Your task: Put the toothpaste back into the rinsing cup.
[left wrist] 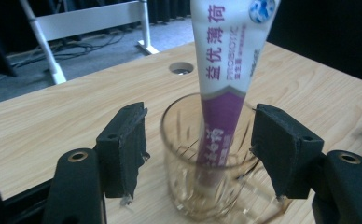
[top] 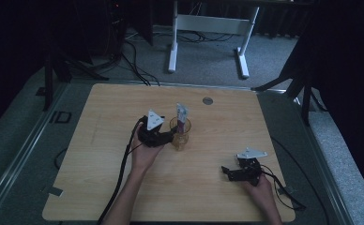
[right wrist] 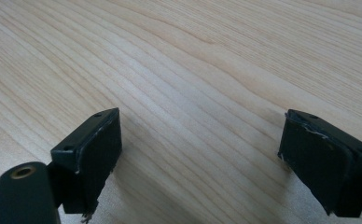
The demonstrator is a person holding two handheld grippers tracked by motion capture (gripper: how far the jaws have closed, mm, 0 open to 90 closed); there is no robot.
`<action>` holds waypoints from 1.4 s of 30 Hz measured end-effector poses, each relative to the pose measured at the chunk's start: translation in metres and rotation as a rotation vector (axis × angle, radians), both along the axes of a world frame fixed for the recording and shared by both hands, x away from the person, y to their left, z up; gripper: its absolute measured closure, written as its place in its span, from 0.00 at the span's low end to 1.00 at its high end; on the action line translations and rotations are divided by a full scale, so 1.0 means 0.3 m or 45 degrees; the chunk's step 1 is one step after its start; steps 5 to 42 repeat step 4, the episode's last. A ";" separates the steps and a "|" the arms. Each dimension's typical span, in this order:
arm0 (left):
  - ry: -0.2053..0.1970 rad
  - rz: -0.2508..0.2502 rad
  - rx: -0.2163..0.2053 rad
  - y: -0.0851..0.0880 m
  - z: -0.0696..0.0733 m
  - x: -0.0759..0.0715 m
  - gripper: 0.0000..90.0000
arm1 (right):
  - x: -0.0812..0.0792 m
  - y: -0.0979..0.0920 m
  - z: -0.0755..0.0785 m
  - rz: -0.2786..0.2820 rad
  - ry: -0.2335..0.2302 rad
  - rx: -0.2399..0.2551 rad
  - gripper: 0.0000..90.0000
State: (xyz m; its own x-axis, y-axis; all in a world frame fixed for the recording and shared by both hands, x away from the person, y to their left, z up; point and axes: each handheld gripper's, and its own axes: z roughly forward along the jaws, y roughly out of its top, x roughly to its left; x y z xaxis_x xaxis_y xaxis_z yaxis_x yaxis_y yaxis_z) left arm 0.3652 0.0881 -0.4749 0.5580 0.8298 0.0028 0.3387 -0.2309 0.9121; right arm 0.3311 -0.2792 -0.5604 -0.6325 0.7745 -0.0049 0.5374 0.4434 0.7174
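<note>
A clear drinking glass (top: 180, 137) (left wrist: 181, 191) stands upright near the middle of the wooden table (top: 124, 187). A white and purple toothpaste tube (top: 182, 115) (left wrist: 226, 60) stands in it, leaning a little. My left gripper (top: 170, 138) (left wrist: 200, 149) lies level at the glass's left, open, one jaw on each side of the glass with gaps showing. My right gripper (top: 227, 172) (right wrist: 200, 158) rests open at the table's front right, with bare wood between its jaws.
A round cable hole (top: 208, 101) (left wrist: 181, 68) sits in the table behind the glass. A white desk frame (top: 208, 23) stands on the floor beyond the far edge. Black cables (top: 121, 173) trail from both grippers toward the front edge.
</note>
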 end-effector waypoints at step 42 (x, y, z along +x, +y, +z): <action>0.008 0.042 -0.002 0.048 -0.022 -0.022 0.36 | 0.001 0.000 0.000 0.001 -0.004 -0.001 0.14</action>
